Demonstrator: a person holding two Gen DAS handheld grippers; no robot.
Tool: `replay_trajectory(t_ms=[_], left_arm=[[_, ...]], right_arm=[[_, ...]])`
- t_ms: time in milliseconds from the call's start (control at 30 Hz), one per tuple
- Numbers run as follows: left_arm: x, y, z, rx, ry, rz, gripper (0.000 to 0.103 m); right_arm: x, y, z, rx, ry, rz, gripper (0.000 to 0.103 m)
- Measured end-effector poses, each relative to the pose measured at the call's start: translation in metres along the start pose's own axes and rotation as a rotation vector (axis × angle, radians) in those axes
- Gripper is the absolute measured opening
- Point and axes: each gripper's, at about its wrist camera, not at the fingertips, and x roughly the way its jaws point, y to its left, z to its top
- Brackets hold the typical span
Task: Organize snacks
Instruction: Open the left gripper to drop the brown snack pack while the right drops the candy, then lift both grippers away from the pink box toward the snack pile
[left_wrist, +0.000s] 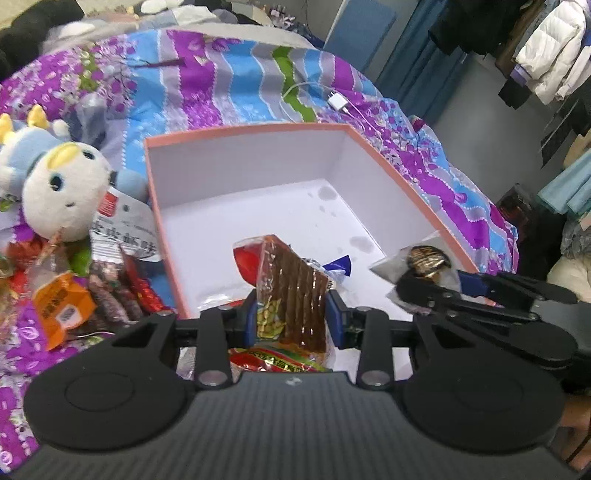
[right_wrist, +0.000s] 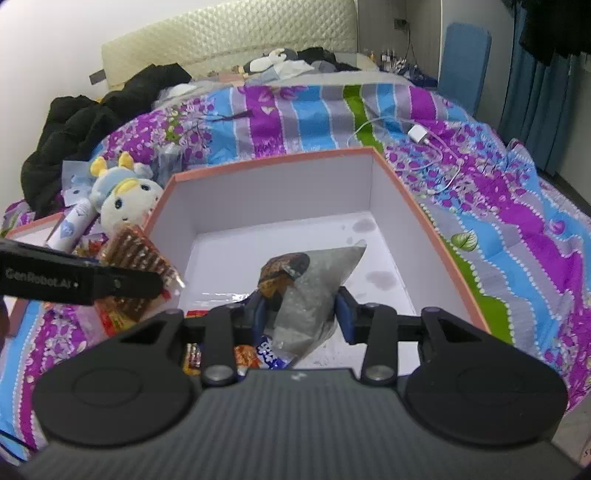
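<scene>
An open box with an orange rim (left_wrist: 243, 131) and white inside lies on the bed; it also shows in the right wrist view (right_wrist: 273, 159). My left gripper (left_wrist: 291, 314) is shut on a brown ribbed snack packet (left_wrist: 291, 291), held over the box's near edge; this packet also shows in the right wrist view (right_wrist: 136, 254). My right gripper (right_wrist: 301, 314) is shut on a clear grey packet with a dark snack (right_wrist: 314, 288), held over the box's near part; this packet also shows in the left wrist view (left_wrist: 421, 260). A few snacks (right_wrist: 255, 356) lie in the box under the grippers.
Loose snack packets (left_wrist: 92, 291) are piled left of the box beside a plush toy (left_wrist: 62, 181). A white charger and cable (left_wrist: 338, 101) lie on the patterned bedspread (left_wrist: 229, 77) behind the box. Dark clothes (right_wrist: 85, 125) are heaped at the bed's far left.
</scene>
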Motion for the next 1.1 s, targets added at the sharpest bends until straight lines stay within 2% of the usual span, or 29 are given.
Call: replay_trajectory(t_ms=[200, 300, 333, 367, 400, 433, 467, 500, 767, 1100], left_arm=[[0.022, 0.001, 0.0, -0.001, 0.022, -0.014, 0.041], [0.023, -0.001, -0.001, 0.027, 0.001, -0.007, 0.043], [0.02, -0.003, -0.003, 0.037, -0.006, 0.003, 0.046], [0.017, -0.004, -0.002, 0.043, -0.017, 0.013, 0.053], [0.014, -0.004, -0.003, 0.044, -0.036, 0.018, 0.066], [0.01, -0.004, -0.003, 0.041, -0.052, 0.022, 0.07], [0.005, -0.006, -0.003, 0.039, -0.064, 0.024, 0.072], [0.0, -0.006, -0.003, 0.038, -0.072, 0.023, 0.072], [-0.058, -0.014, -0.011, 0.045, -0.137, 0.029, 0.072], [-0.152, -0.024, -0.061, 0.017, -0.217, 0.075, 0.072]], right_arm=[[0.019, -0.007, -0.005, 0.019, 0.03, -0.012, 0.043], [0.021, -0.009, -0.007, 0.031, 0.034, -0.018, 0.045], [0.021, -0.008, -0.006, 0.029, 0.036, -0.022, 0.045], [0.021, -0.007, -0.006, 0.024, 0.041, -0.03, 0.045], [0.02, -0.005, -0.006, 0.018, 0.042, -0.04, 0.048], [0.017, -0.004, -0.005, 0.012, 0.034, -0.044, 0.053], [0.012, -0.001, -0.006, 0.004, 0.018, -0.05, 0.061], [0.008, 0.0, -0.006, 0.001, 0.005, -0.051, 0.064], [-0.031, 0.012, -0.006, 0.013, -0.052, -0.027, 0.064], [-0.098, 0.04, -0.024, 0.009, -0.115, 0.006, 0.064]])
